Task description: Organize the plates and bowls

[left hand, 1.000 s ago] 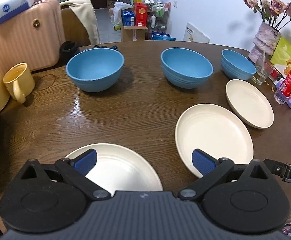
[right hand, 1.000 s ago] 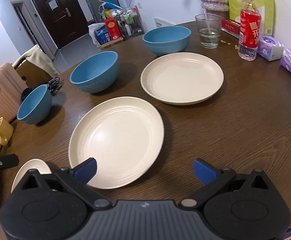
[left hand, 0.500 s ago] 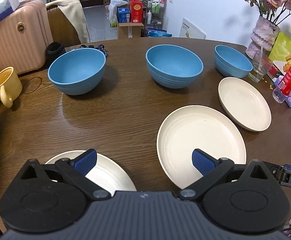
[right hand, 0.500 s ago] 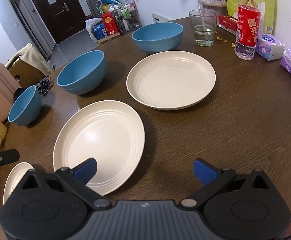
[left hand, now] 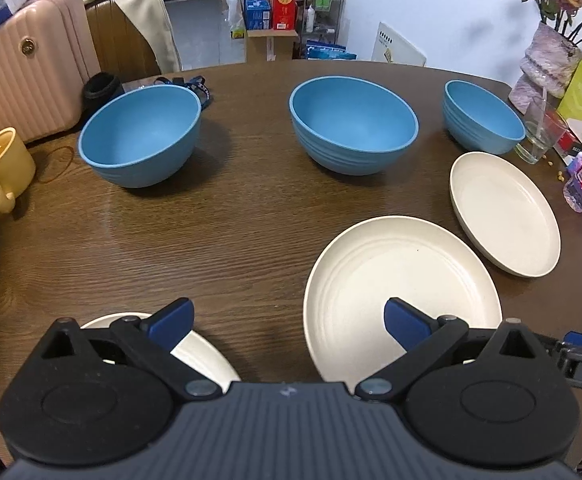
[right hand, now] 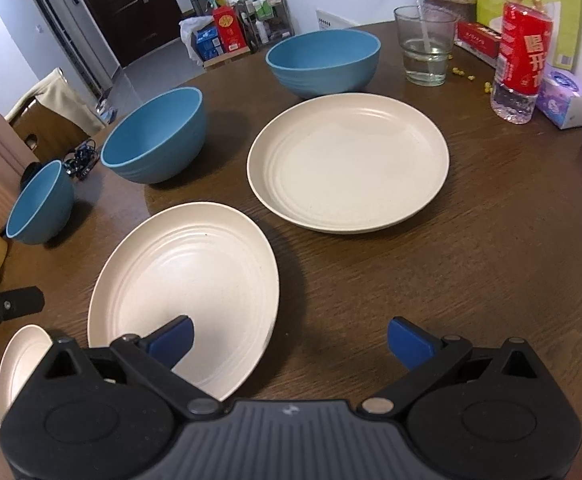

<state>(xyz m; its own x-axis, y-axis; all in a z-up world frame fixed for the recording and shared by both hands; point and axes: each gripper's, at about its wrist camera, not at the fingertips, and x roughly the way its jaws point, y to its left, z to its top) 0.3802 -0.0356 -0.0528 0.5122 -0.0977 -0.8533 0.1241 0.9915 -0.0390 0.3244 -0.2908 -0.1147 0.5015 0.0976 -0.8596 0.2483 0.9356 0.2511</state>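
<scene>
Three blue bowls stand in a row across the far half of the round wooden table: a left bowl, a middle bowl and a right bowl. Three cream plates lie nearer: a small plate under my left gripper, a middle plate and a far right plate. My left gripper is open and empty, hovering above the table between the small and middle plates. My right gripper is open and empty, its left finger over the middle plate, with the larger plate ahead.
A yellow mug sits at the table's left edge beside a pink suitcase. At the right stand a water glass, a red-labelled bottle, tissue packs and a vase. Black straps lie behind the bowls.
Both grippers have drawn back toward the near edge; the small plate shows less under the left gripper, and the middle plate has slid under the right gripper's left finger. Both stayed open.
</scene>
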